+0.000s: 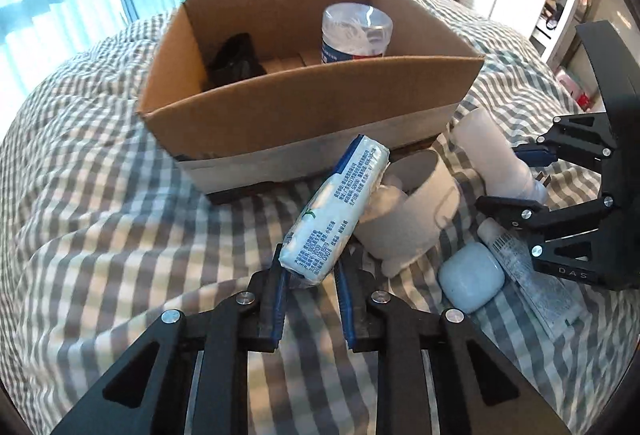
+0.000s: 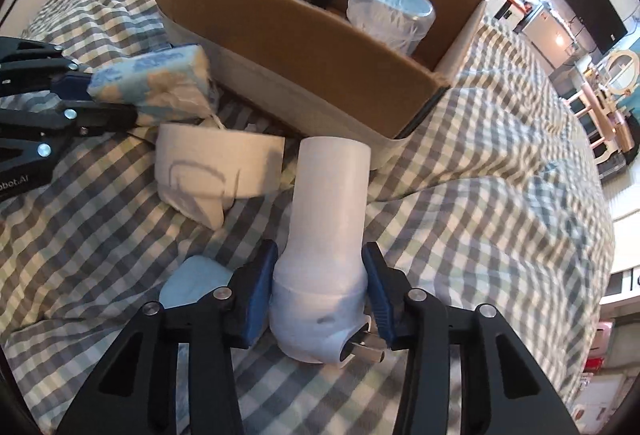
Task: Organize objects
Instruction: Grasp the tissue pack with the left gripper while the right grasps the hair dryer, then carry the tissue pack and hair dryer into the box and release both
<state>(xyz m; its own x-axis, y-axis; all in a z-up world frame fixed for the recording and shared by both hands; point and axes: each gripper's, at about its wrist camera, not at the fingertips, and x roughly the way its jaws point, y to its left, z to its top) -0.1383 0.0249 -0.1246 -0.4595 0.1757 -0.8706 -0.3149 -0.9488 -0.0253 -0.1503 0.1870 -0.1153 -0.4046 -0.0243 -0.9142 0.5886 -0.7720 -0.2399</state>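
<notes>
Left view: my left jaws (image 1: 310, 275) clamp tissue pack (image 1: 336, 211), raised before box (image 1: 312, 115) on bed (image 1: 100, 195). Jar (image 1: 357, 33) and black item (image 1: 236, 61) inside, bases hidden by wall.

Right view: my right jaws (image 2: 320, 291) grip white plug (image 2: 324, 247); blue case (image 2: 192, 285) half hidden behind finger.

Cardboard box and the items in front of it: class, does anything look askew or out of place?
Yes. The white cup lies tipped on its side on the checked bedding instead of upright. The cardboard box sits slightly tilted on the soft bed. Nothing looks spilled or damaged.
</notes>
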